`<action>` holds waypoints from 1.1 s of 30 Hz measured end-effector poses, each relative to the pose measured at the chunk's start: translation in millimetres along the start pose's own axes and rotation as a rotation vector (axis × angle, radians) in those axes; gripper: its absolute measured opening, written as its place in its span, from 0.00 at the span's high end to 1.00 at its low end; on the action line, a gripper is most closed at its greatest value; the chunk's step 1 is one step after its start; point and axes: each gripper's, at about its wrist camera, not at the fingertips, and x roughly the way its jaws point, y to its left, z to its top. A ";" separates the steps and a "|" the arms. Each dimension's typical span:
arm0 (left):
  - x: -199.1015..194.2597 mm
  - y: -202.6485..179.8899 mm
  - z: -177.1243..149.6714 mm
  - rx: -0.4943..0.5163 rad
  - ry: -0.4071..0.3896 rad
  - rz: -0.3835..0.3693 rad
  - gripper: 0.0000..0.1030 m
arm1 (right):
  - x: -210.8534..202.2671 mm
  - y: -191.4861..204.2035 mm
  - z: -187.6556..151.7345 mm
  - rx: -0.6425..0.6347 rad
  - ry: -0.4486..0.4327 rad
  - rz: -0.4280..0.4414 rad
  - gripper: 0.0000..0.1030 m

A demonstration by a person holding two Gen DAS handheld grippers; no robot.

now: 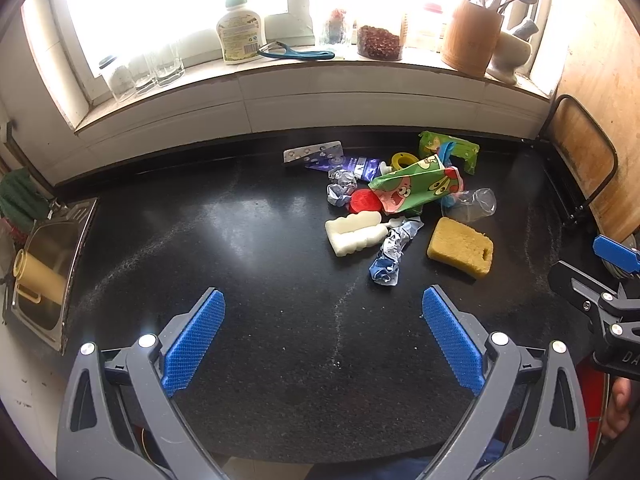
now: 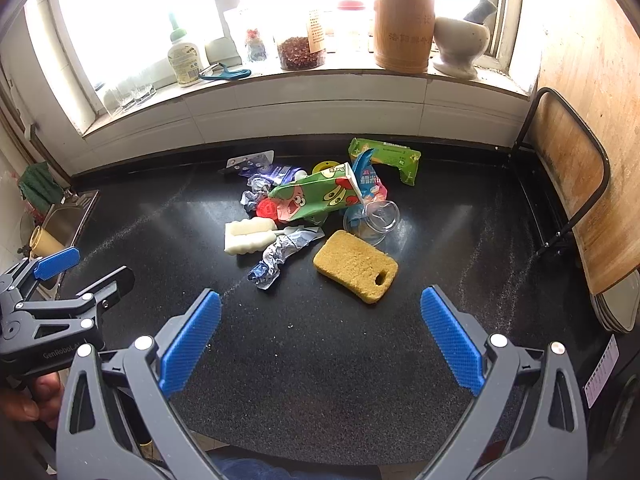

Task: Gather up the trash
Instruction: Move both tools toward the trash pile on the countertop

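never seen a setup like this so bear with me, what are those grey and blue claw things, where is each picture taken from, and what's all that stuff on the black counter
The claws are two handheld grippers, one in each of a person's hands; there is no robot arm. Each carries a wide-angle camera looking forward along its blue-padded fingers. One picture comes from the left gripper, the other from the right gripper. Both are open and hold nothing.

On the black countertop lies a pile of trash: a cartoon-printed carton, a yellow sponge, a white foam piece, a crumpled wrapper, a clear plastic cup, a red cap and a blister pack. A sink sits at the left.
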 end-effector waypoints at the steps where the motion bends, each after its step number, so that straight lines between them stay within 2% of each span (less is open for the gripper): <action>1: 0.1 -0.1 -0.2 0.000 -0.001 0.000 0.06 | 0.8 0.6 0.3 -0.002 0.000 -0.001 0.06; 33: -3.2 -7.2 -1.9 0.008 -0.002 -0.024 0.06 | -4.4 0.5 1.0 0.002 -0.007 0.001 0.06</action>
